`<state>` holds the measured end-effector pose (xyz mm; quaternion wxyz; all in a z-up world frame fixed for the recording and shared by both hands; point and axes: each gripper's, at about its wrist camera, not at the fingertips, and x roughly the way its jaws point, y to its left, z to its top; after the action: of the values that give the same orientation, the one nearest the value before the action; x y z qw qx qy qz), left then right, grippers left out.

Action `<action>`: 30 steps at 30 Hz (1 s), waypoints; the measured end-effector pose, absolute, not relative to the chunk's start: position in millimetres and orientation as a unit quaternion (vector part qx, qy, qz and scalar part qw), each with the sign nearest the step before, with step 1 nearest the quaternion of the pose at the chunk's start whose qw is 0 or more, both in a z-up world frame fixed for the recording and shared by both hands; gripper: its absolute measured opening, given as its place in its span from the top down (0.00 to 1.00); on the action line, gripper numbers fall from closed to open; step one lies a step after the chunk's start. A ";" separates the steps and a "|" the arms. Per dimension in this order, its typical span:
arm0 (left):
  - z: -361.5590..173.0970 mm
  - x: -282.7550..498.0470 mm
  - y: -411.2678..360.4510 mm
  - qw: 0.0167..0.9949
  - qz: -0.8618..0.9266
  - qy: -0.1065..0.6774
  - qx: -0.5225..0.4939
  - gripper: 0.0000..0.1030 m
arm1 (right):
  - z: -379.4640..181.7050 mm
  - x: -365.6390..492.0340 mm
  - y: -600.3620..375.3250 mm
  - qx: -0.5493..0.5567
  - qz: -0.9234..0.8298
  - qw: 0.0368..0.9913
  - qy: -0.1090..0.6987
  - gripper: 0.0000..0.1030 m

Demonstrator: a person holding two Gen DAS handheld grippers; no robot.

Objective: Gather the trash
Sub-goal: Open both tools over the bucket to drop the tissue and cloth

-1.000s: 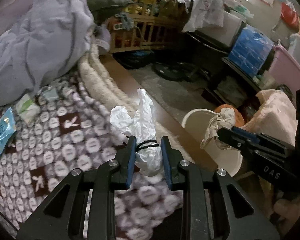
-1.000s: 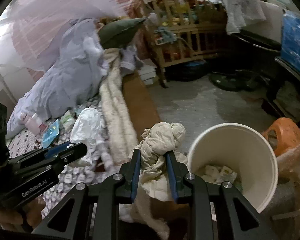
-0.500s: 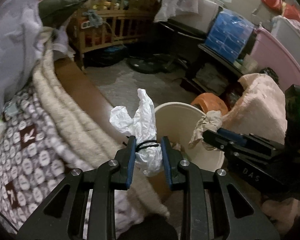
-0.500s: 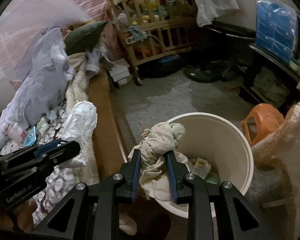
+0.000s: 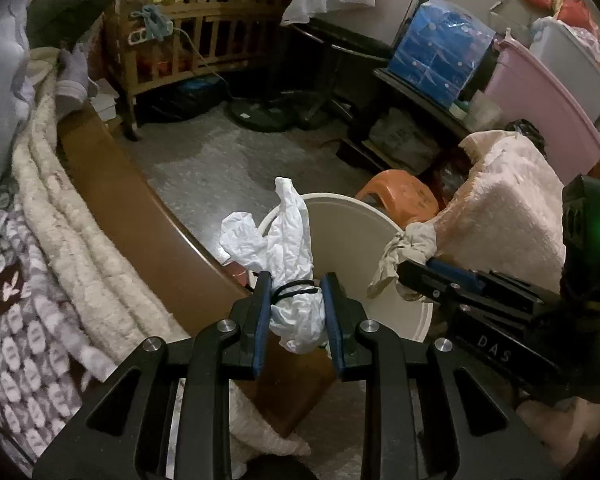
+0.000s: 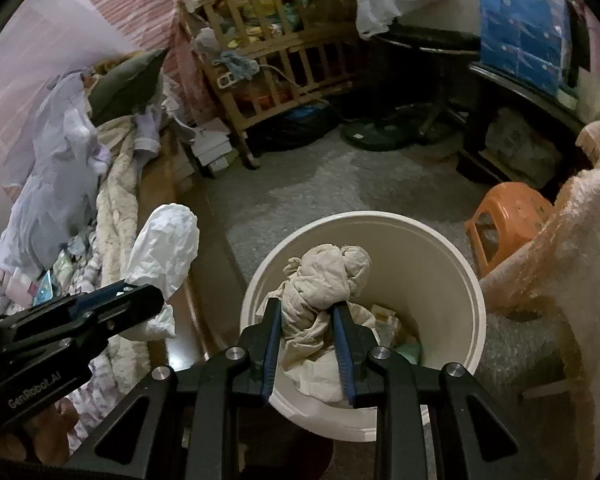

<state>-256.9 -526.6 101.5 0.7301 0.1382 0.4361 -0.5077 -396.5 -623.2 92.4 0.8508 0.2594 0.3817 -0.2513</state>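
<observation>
My left gripper (image 5: 295, 294) is shut on a crumpled white plastic bag (image 5: 288, 248) with a black band around it, held at the near left rim of the cream bin (image 5: 352, 240). The same bag (image 6: 162, 248) shows in the right wrist view, left of the bin. My right gripper (image 6: 307, 312) is shut on a beige crumpled rag (image 6: 324, 276), which hangs over the mouth of the cream bin (image 6: 440, 264). Paper scraps lie at the bin's bottom. In the left wrist view the rag (image 5: 408, 252) hangs from the right gripper's tips at the bin's right rim.
A bed with a patterned blanket (image 5: 16, 320) and a brown wooden rail (image 5: 148, 232) lies to the left. An orange stool (image 6: 508, 220) and a pink fluffy cloth (image 5: 504, 216) stand right of the bin. A wooden crib (image 6: 276, 52) and shelves stand behind grey floor.
Both grippers have swung right, away from the bed and toward the bin. The rag now hangs over the bin's mouth and the white bag has reached its left rim. Both grips are unchanged.
</observation>
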 end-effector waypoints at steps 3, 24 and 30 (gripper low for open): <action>100.1 -259.8 -530.2 0.727 -0.515 0.432 0.138 0.78 | 88.8 -399.4 -629.4 0.265 -0.256 0.847 0.383 0.76; 98.9 -251.4 -516.9 0.732 -0.509 0.436 0.120 0.48 | 79.8 -406.0 -636.5 0.278 -0.276 0.836 0.385 0.53; 103.6 -242.5 -498.6 0.753 -0.486 0.428 0.118 0.48 | 83.3 -398.0 -624.7 0.270 -0.267 0.840 0.388 0.53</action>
<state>-242.5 -498.6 103.6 0.7526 0.1180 0.4281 -0.4862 -398.0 -624.7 83.3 0.8399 0.2699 0.3878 -0.2670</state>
